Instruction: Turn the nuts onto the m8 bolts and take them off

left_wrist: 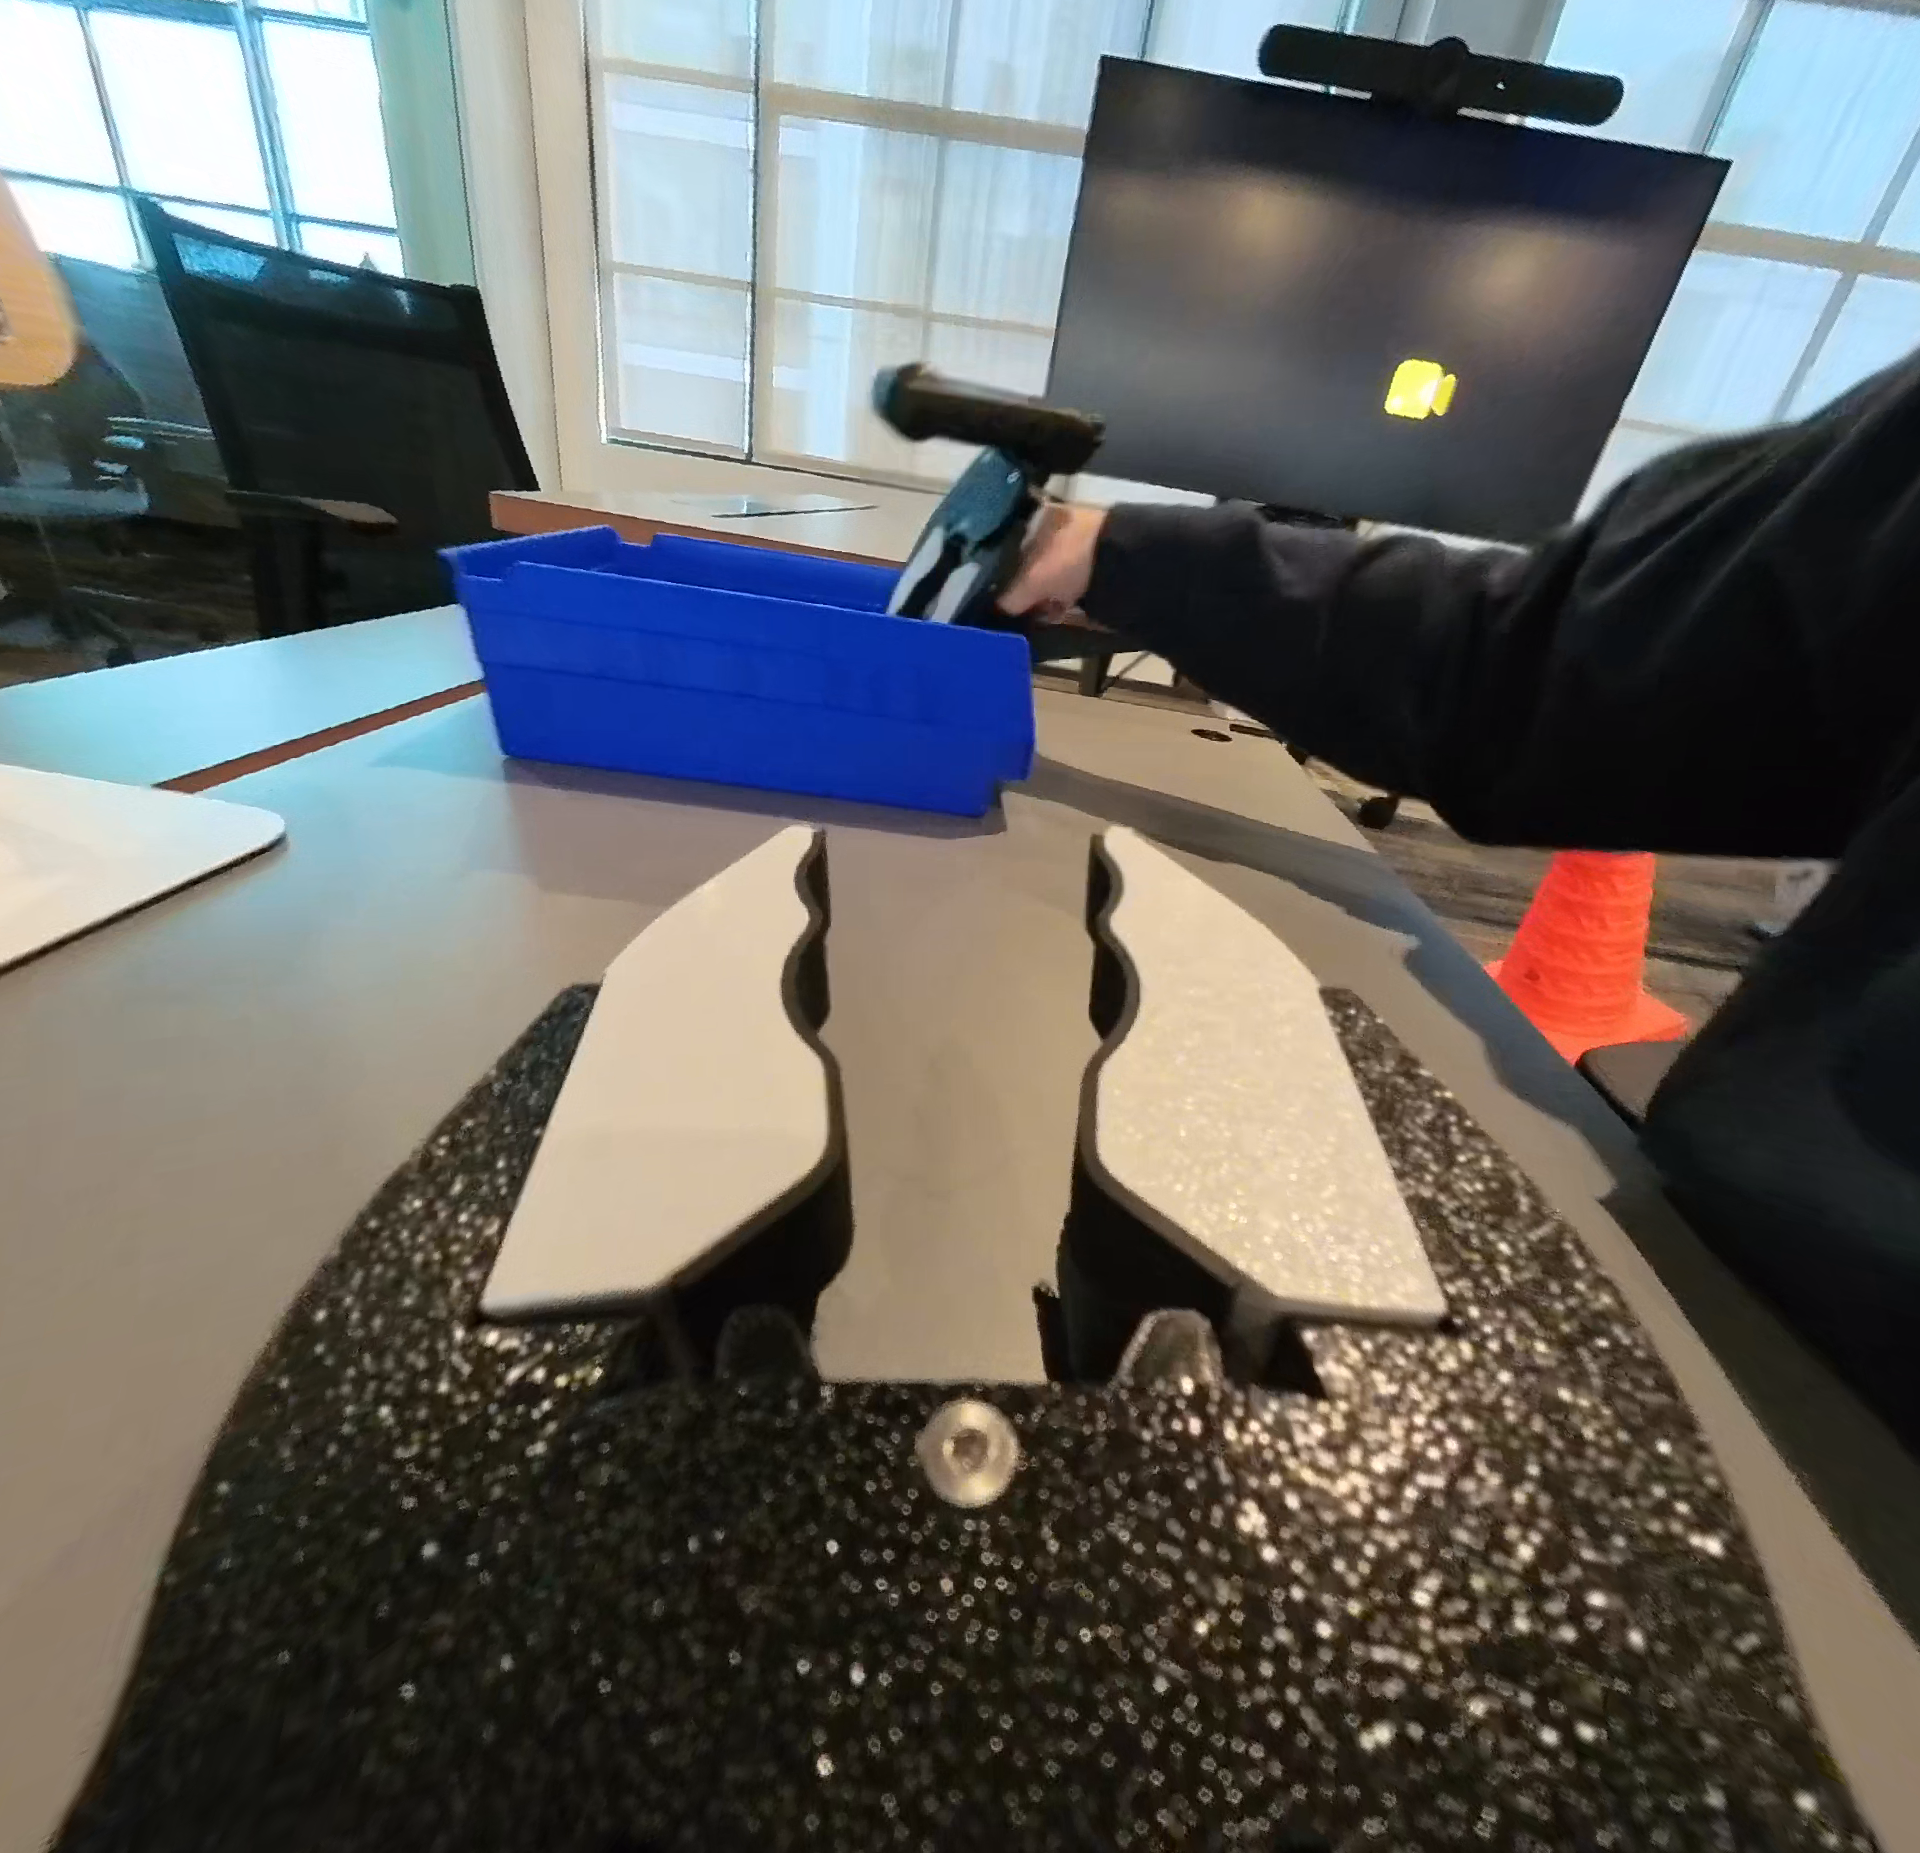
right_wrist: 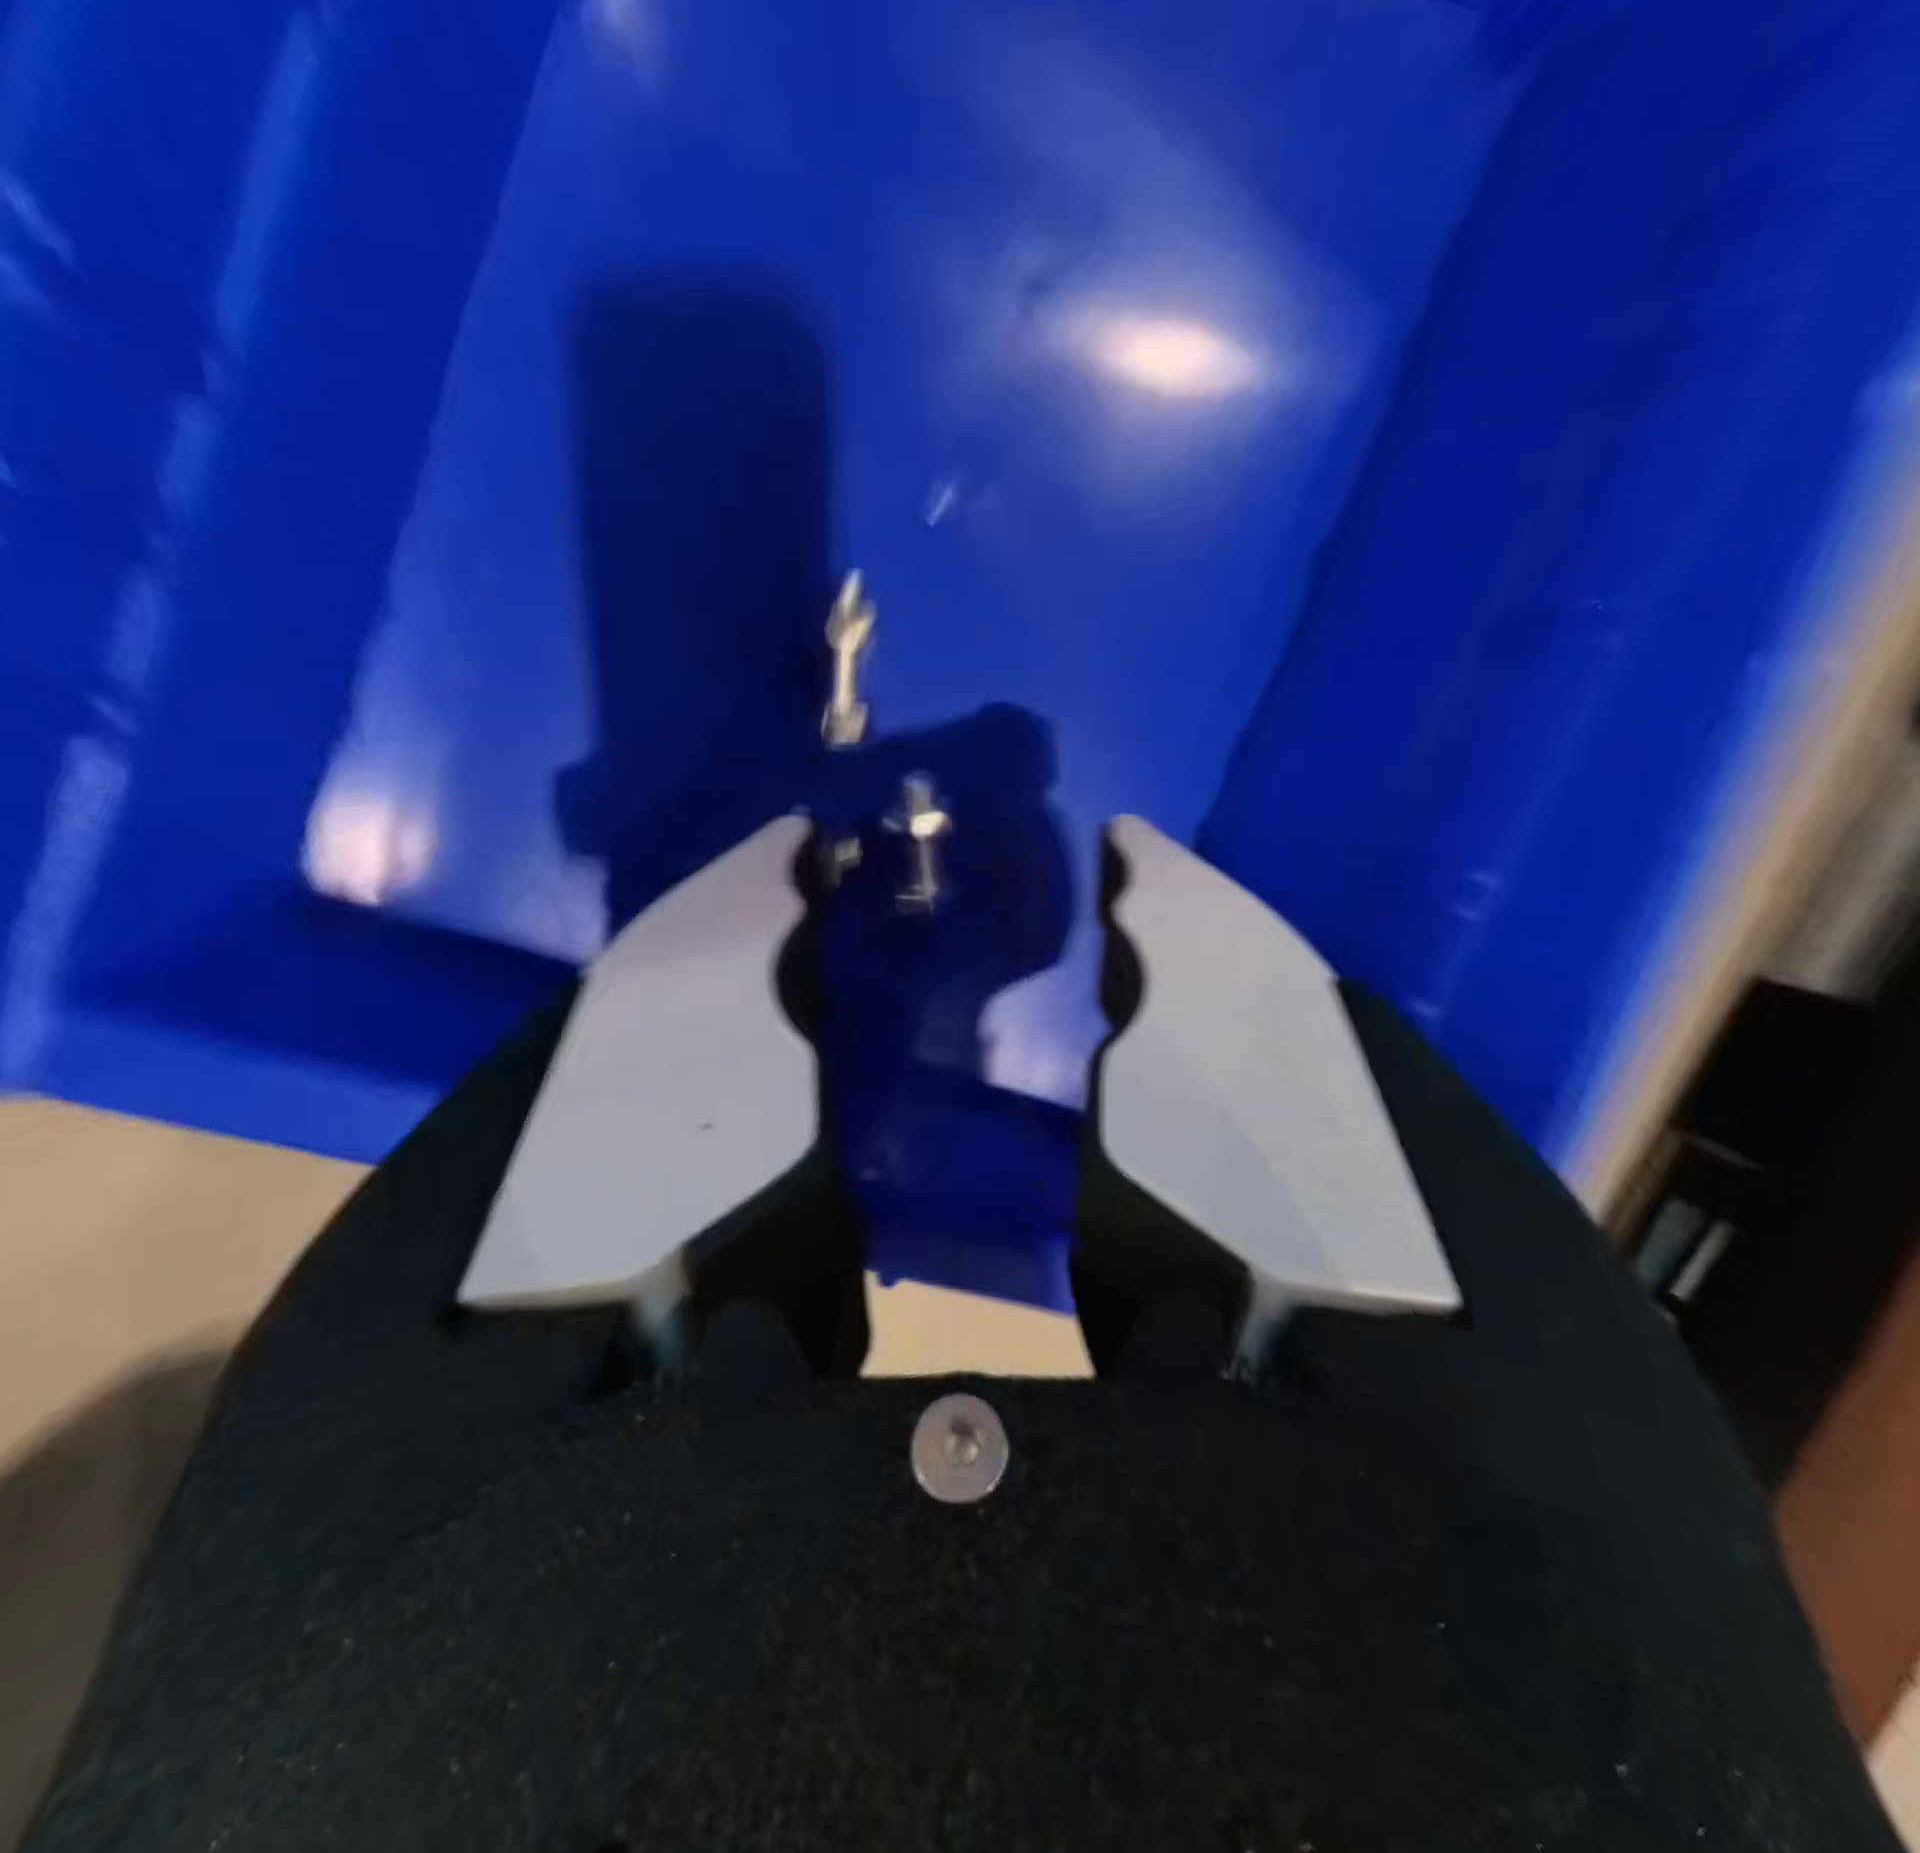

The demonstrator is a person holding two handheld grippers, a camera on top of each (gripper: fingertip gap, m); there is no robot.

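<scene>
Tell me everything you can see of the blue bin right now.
The blue bin is a long, open-topped tray of glossy plastic with stepped, ribbed walls and a notched near corner. It sits upright on the grey table, beyond the open left claw, which does not touch it. The right claw dips into it from above, open. On its floor lie small metal bolts, blurred; a count is unclear. Glare patches show on the floor.

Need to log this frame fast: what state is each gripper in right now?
Left gripper: open, nothing between its fingers, above the table.
Right gripper: open, inside the blue bin, over small metal bolts, not gripping them.
</scene>
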